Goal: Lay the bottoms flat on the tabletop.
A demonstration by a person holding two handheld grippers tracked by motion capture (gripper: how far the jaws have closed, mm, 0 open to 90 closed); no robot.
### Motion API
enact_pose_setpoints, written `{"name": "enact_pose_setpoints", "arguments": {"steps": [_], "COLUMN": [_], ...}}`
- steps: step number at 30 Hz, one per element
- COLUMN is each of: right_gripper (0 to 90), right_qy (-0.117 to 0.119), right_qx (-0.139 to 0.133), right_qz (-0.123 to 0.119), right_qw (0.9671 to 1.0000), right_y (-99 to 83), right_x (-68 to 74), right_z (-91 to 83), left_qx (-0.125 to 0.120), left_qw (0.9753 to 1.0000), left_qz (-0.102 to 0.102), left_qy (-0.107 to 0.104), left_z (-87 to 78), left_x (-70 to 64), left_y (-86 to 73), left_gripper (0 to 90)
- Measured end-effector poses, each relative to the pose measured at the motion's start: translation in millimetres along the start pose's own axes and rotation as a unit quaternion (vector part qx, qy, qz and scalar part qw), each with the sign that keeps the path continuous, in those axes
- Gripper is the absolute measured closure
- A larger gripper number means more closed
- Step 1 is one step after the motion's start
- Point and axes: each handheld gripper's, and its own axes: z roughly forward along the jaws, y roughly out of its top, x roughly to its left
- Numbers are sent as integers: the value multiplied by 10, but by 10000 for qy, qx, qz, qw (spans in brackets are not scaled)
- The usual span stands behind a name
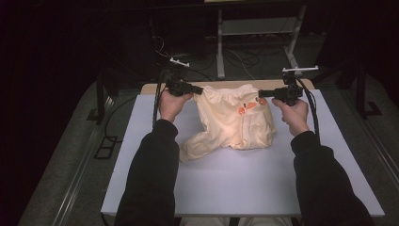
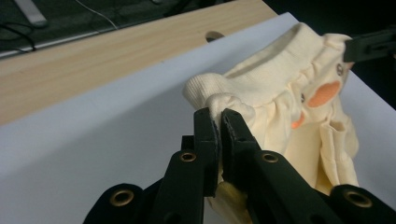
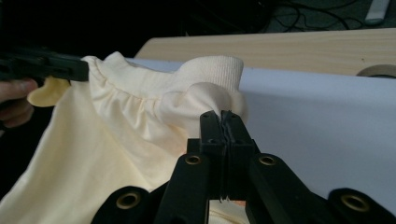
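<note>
In the high view, a pale yellow child's garment lies on the far half of the white table sheet, its ribbed top edge toward the far side and one leg or sleeve trailing toward the near left. Orange patches sit on its front near the top. The left gripper pinches the garment's far-left corner, and the right gripper holds the far-right corner; both of the person's hands grasp the tools from below, the dark sleeves coming in from the bottom edge. A strip of wooden tabletop shows beyond the sheet. In the left gripper view, the left gripper has its jaws pressed together on a bunched fold of the garment just below the ribbed band, with cloth also squeezed out lower between them. The orange patch lies beyond, and the right gripper bites the far corner. The wooden tabletop runs behind the white sheet. In the right gripper view, the right gripper is clamped tight on a gathered fold of the garment under the ribbed band, while the left gripper grips the opposite corner, a hand behind it.
</note>
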Motion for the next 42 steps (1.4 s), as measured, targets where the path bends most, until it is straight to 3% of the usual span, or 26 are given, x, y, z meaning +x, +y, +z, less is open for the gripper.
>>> {"name": "enact_pose_setpoints", "arguments": {"steps": [8, 12, 14, 17, 20, 24, 27, 31, 36, 39, 42], "right_gripper": [875, 875, 866, 814, 716, 628, 577, 496, 437, 408, 389], "right_qy": [-138, -318, -357, -286, -468, -586, -460, -510, -576, -639, -748], "right_qx": [-220, -189, -167, 3, 125, 174, 208, 407, 593, 702, 846], "right_qz": [274, 146, 109, 172, -21, -272, -390, -661, -744, -770, -805], "right_qw": [9993, 9992, 9992, 9994, 9988, 9978, 9980, 9957, 9938, 9925, 9903], "right_y": [-15, -35, -47, -97, -186, -300, -374, -442, -518, -569, -608], "right_x": [-96, -103, -107, -131, -130, -122, -96, -43, -40, -39, -54], "right_z": [116, 188, 224, 291, 320, 319, 309, 334, 361, 338, 318], "left_qx": [-114, -129, -68, 185, 338, 25, -283, -686, -437, -449, -634], "left_qw": [9996, 9993, 9991, 9994, 9981, 9956, 9953, 9930, 9953, 9949, 9932], "left_qz": [-229, -319, -379, -264, -477, -925, -914, -962, -783, -838, -931], "left_qy": [77, 162, 165, 138, 207, 145, 148, 67, 360, 337, 282], "left_z": [143, 223, 266, 345, 425, 432, 368, 249, 202, 162, 89], "left_x": [109, 147, 187, 250, 366, 470, 468, 431, 375, 352, 307], "left_y": [-15, -69, -125, -250, -434, -568, -558, -501, -509, -555, -600], "left_gripper": [844, 844, 842, 838, 822, 743, 710, 666, 554, 519, 406]}}
